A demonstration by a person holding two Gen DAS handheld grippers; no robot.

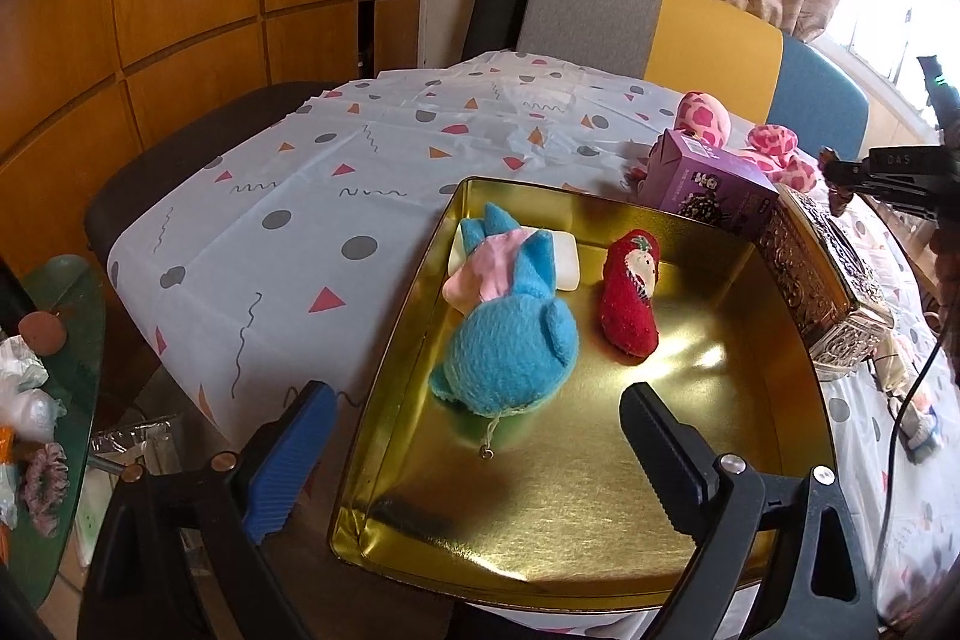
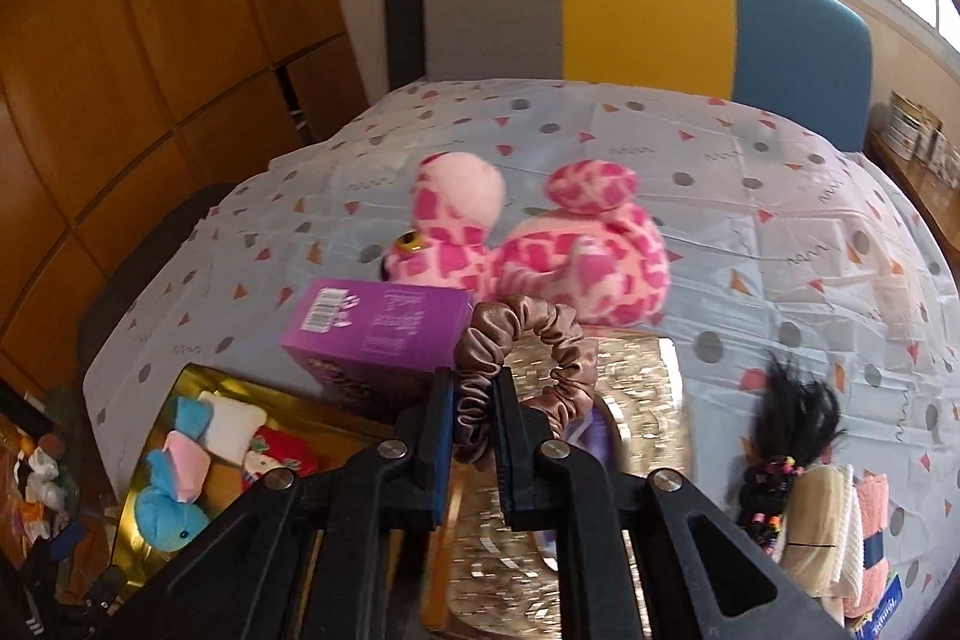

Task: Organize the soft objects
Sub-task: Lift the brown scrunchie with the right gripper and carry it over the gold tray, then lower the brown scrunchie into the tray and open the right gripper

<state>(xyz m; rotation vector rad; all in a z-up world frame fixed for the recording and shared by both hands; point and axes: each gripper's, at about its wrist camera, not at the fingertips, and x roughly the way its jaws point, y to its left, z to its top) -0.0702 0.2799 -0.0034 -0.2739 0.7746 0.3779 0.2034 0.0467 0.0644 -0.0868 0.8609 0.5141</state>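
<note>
Our right gripper (image 2: 471,421) is clamped tight on a brown satin scrunchie (image 2: 528,340), held above an ornate metal box (image 2: 636,388) w/ the loop sticking out past the fingertips toward 12 o'clock. At 10 o'clock from it sits a purple carton (image 2: 384,328); at 12, a pink spotted plush (image 2: 540,238) lies on the patterned tablecloth (image 2: 780,220). Black doll hair (image 2: 792,412) and folded towels (image 2: 840,526) lie at 3–4 o'clock.

Our left gripper (image 1: 474,454) hangs wide open, nothing between its jaws, over the near end of a gold tray (image 1: 750,400). In the tray: a blue plush (image 1: 510,346) at 12 o'clock from the jaws, its far end resting on a white pad (image 1: 567,262), and a red plush (image 1: 630,301) at 1 o'clock, just beside the blue one but apart from it. The metal box touches the tray's right rim at 2 o'clock. A second scrunchie (image 1: 45,478) sits on a glass side table (image 1: 84,352) at 9 o'clock.
</note>
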